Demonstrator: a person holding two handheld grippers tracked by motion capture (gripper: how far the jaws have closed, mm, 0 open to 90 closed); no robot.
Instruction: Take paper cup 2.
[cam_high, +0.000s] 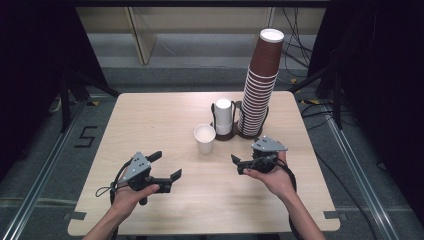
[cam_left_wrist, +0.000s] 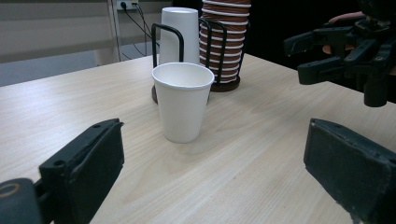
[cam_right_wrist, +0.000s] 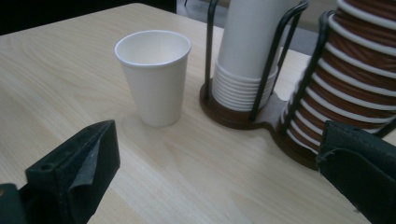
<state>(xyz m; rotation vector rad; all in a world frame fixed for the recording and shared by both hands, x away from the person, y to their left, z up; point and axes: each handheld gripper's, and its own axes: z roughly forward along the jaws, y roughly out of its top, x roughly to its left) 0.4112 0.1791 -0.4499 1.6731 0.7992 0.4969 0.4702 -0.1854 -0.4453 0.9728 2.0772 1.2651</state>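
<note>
A single white cup (cam_high: 205, 138) is seen upright and open-mouthed on the desk (cam_high: 150, 125), just near and left of a dark wire holder (cam_high: 234, 131). In the holder's left bay a short stack of white cups (cam_high: 223, 116) is kept upside down; in its right bay a tall stack of brown cups (cam_high: 260, 85) is held, leaning slightly to the right. The single cup is not touched by the holder, though it stands just beside it. The left gripper (cam_high: 166, 167) is held low over the near left part of the desk, its jaws spread apart with nothing between them, and is pointed toward the single cup, which is seen beyond the jaws in the left gripper view (cam_left_wrist: 182, 107). The right gripper (cam_high: 239, 166) is held over the near right part of the desk, just near the brown stack, its jaws likewise spread wide and empty. In the right gripper view the single cup (cam_right_wrist: 154, 77) is shown to the left of the holder (cam_right_wrist: 243, 119), apart from both jaws.
</note>
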